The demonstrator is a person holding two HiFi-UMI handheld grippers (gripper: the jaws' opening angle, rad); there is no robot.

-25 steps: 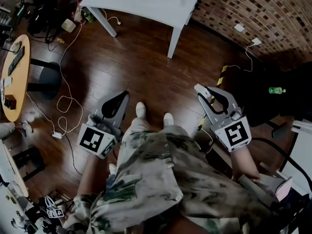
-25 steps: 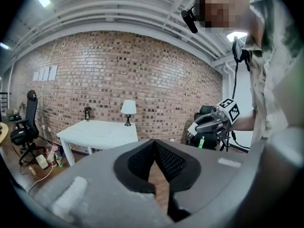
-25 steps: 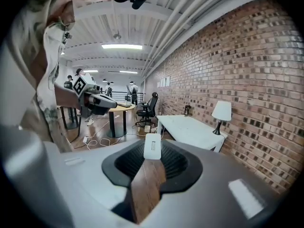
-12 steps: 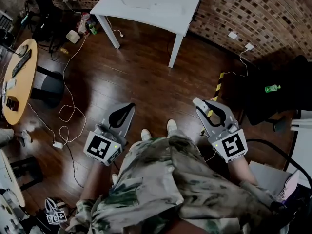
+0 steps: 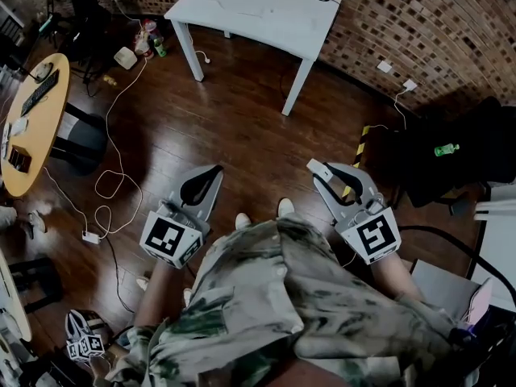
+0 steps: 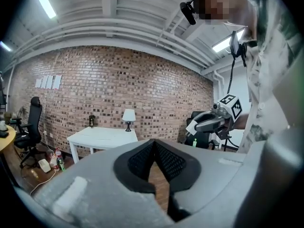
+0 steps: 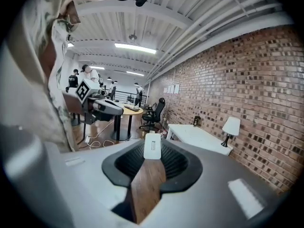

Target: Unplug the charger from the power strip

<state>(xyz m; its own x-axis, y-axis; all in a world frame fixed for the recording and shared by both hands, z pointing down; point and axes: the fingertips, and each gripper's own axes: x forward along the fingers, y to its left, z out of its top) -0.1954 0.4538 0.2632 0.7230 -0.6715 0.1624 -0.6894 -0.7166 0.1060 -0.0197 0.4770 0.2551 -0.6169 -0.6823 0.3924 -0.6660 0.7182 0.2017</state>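
Head view: over the wood floor (image 5: 242,111), the left gripper (image 5: 216,170) is at 8 o'clock, its jaws pressed together and empty. The right gripper (image 5: 322,170), at 4 o'clock, pinches a white charger (image 5: 314,166) at its tips. A white surface (image 5: 258,6) stands at 12 o'clock.

Left gripper view: the jaw tips meet with nothing between them.

Right gripper view: the charger stands upright between narrow jaws, with a lamp (image 7: 231,126) at 3 o'clock.
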